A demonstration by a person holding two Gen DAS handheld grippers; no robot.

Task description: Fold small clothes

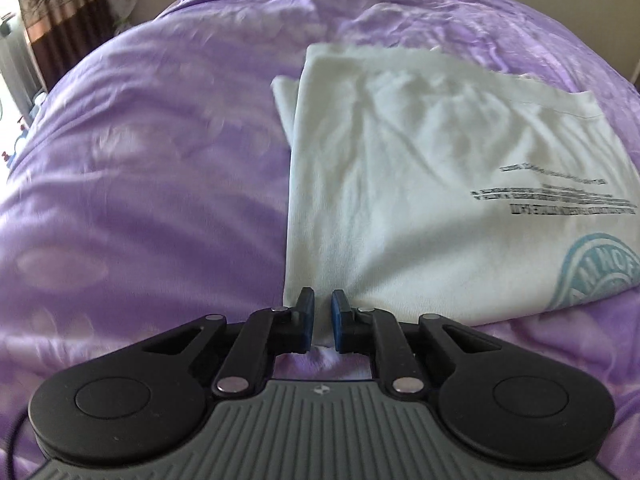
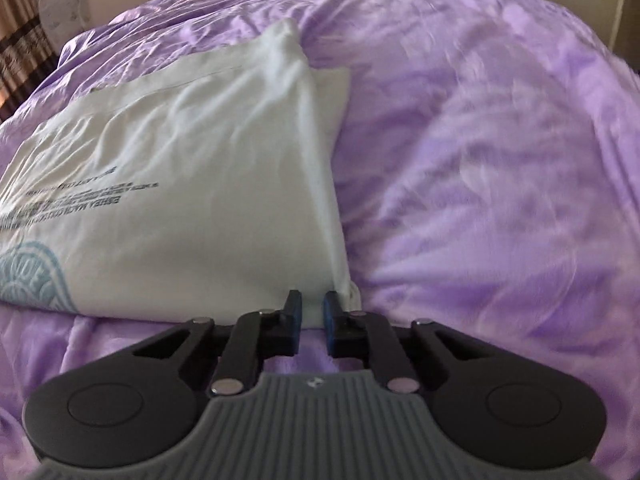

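White shirt (image 1: 420, 184): blurred black print lines, teal round emblem; no wording legible.

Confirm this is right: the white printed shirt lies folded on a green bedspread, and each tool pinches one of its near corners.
Not quite: the bedspread is purple, not green, as both wrist views show. The rest stands: the white printed shirt lies folded, with the left tool and right tool each pinching a near corner.
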